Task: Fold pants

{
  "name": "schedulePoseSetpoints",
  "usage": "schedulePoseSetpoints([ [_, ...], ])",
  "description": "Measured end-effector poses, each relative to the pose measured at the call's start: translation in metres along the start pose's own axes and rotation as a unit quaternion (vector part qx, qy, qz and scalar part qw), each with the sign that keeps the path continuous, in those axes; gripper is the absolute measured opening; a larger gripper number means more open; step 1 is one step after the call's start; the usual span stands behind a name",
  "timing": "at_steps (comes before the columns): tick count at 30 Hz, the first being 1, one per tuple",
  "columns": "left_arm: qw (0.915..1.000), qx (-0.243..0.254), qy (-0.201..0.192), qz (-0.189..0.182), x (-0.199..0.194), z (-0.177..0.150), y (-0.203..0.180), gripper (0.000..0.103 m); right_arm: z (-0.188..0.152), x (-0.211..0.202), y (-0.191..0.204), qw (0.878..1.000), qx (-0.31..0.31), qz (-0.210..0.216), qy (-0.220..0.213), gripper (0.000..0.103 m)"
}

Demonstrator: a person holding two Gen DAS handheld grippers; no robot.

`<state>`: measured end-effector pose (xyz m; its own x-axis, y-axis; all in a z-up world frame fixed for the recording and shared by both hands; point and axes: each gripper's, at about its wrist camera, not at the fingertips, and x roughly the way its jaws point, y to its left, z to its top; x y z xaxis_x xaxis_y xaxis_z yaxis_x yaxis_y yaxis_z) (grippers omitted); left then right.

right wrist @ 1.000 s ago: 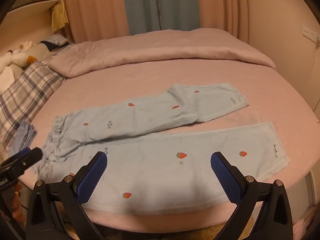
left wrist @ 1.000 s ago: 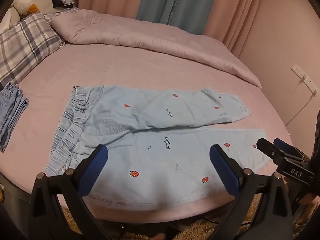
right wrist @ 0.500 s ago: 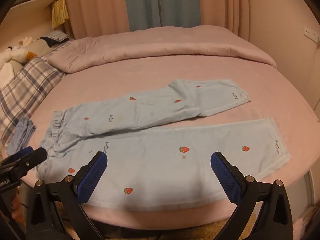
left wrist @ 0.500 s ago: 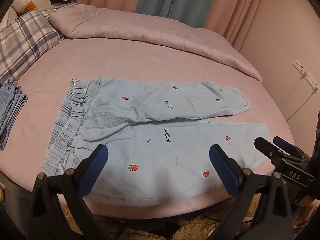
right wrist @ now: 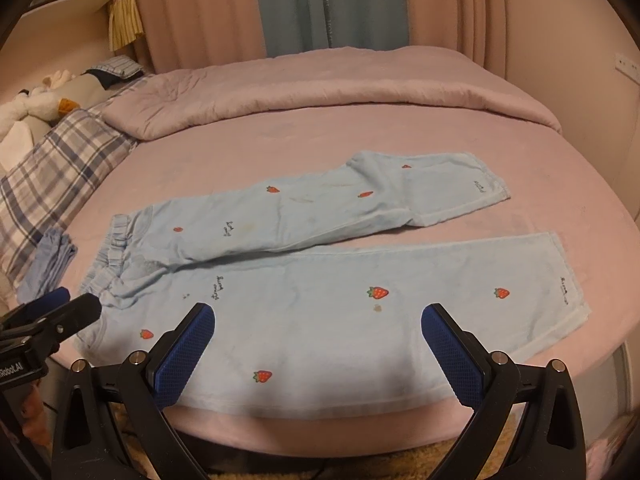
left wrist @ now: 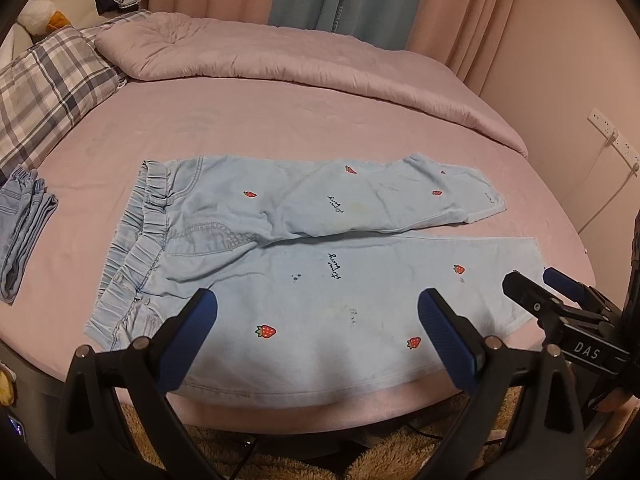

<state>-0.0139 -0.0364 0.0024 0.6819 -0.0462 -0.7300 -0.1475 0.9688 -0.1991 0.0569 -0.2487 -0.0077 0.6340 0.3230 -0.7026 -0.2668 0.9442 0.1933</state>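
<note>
I held both grippers, left (left wrist: 316, 332) and right (right wrist: 318, 344), wide and empty above the pants' (left wrist: 320, 264) near hem at the bed (left wrist: 280, 128) edge; bare sheet lay beyond.

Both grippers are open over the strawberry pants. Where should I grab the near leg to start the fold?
Judging by the layout, grip the near leg along its front edge, coming in low from the bed's front. The pants lie flat, waistband left, cuffs right, so that edge is free to pinch. Left gripper near the waistband, right gripper toward the cuff, then lift it over the far leg.
</note>
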Motion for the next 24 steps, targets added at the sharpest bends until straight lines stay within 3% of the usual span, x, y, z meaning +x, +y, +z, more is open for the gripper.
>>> schedulePoseSetpoints([
  [24, 0.9997, 0.023, 0.004, 0.005, 0.004, -0.003, -0.001, 0.099, -0.003, 0.001, -0.012, 1.0, 0.019, 0.016, 0.002, 0.103],
])
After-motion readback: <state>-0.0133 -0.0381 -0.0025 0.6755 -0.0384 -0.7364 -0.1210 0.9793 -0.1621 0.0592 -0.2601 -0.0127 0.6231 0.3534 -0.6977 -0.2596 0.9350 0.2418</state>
